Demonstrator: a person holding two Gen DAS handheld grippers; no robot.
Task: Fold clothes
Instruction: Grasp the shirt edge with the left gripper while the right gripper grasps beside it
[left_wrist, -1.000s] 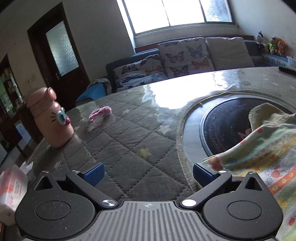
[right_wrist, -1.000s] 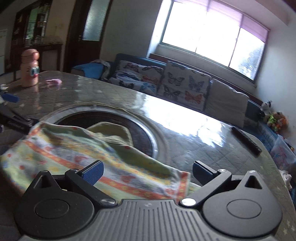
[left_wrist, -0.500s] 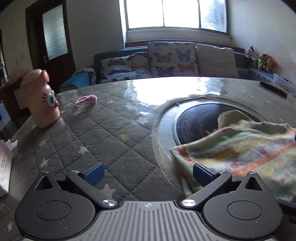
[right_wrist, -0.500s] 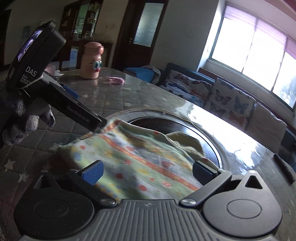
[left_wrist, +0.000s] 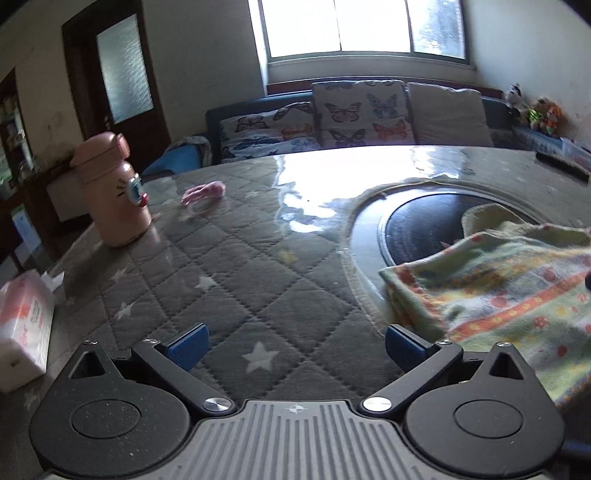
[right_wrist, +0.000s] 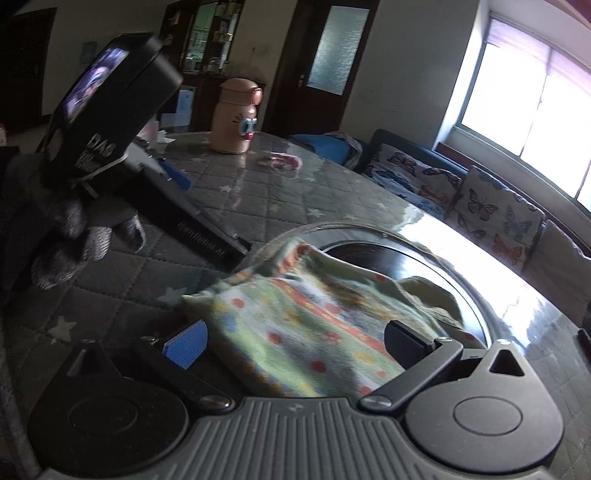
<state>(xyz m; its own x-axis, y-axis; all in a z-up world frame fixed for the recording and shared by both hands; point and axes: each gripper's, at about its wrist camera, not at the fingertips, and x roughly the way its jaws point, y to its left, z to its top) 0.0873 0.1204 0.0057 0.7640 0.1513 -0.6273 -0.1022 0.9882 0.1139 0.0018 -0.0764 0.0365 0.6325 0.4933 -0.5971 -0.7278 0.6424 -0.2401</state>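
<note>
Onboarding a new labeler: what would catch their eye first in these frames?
The bright patterned cloth with dots and orange stripes, lying partly over the round dark inset of the quilted table, close in front of the open right gripper. Next the pink bottle with a cartoon face at the table's far left, then the open left gripper over bare quilt.

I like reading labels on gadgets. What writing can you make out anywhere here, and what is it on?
"DAS": white letters on the left gripper, on its black camera box.
Smaller lines under "DAS": blurred, unreadable.
Lettering along that gripper's arm: too blurred to read for certain.
Print on the tissue pack: too small to read.
</note>
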